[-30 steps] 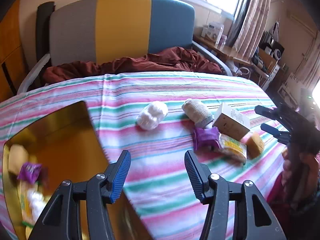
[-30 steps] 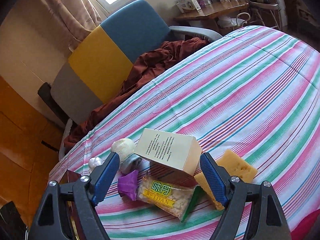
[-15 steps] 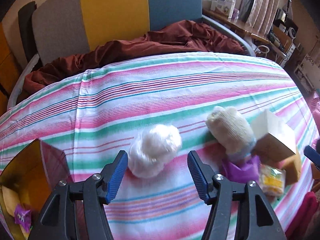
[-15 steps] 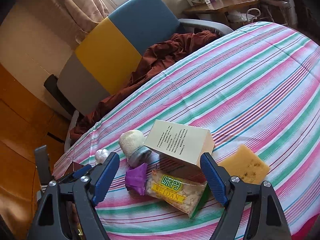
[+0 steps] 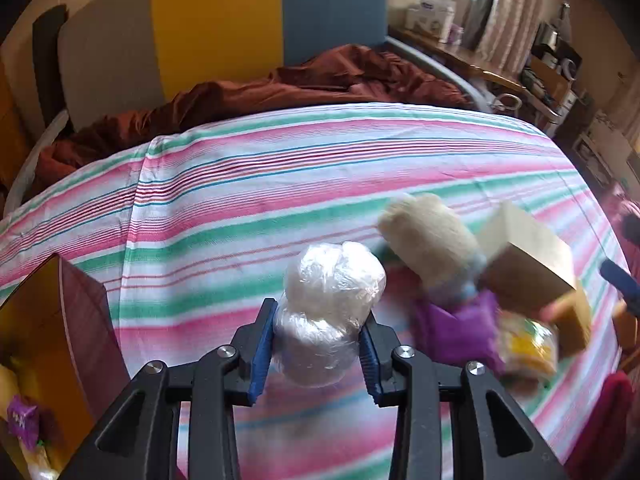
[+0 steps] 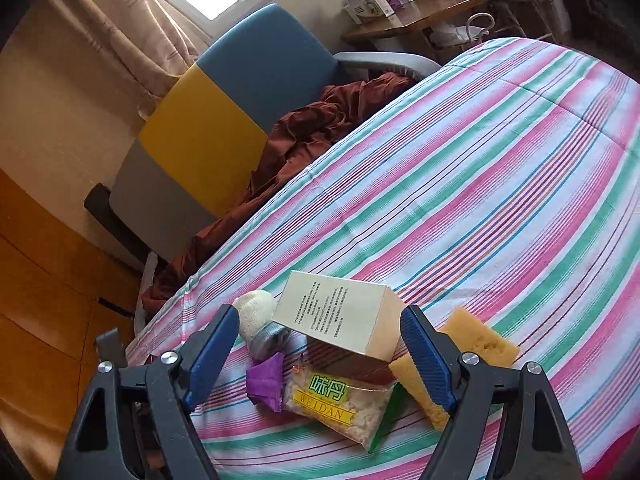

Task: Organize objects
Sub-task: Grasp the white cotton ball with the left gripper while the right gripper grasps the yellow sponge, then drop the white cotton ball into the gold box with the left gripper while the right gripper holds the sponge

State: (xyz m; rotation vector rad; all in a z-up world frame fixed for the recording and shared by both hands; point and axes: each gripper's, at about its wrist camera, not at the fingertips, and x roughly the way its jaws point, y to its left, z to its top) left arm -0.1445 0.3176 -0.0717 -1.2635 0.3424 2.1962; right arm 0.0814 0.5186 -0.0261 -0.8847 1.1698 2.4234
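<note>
purple packet [image 5: 460, 328] blurred, box [image 5: 36, 360] cut off at left edge

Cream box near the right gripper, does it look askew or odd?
Yes. The box sits tilted, one end propped on the snack packet and sponge rather than flat on the cloth. Nothing looks spilled or damaged.

Wrapped bundle [image 5: 330, 312] left of rolled sock [image 5: 430, 240], carton [image 6: 340, 316] behind snack packet [image 6: 340, 404]
</note>
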